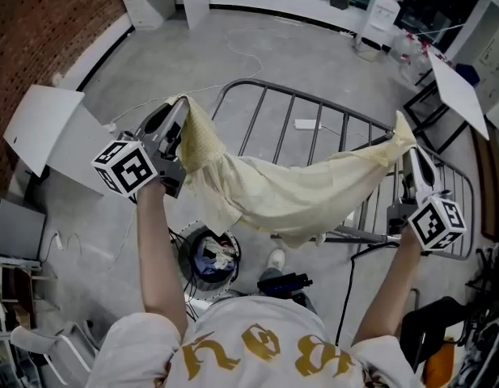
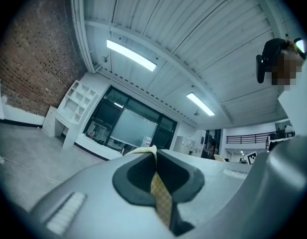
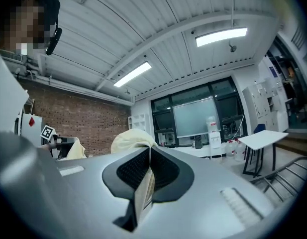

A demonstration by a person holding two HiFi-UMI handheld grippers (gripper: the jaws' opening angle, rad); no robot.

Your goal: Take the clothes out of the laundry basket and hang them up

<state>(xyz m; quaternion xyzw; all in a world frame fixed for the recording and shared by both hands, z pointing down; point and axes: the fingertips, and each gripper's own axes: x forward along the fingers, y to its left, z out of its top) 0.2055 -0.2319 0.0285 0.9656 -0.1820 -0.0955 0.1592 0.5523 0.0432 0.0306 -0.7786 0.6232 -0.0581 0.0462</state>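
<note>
The pale yellow woven cloth, one end pinched in the left gripper and the other in the right gripper, hung stretched over the grey metal drying rack, not yet draped. The round dark laundry basket below appeared to hold more clothes.

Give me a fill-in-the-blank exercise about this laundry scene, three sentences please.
1. The left gripper and the right gripper are both shut on one pale ____ cloth.
2. Past the cloth in the head view stands a metal drying ____.
3. The laundry basket stands on the concrete ____.
Missing words: yellow; rack; floor.
</note>
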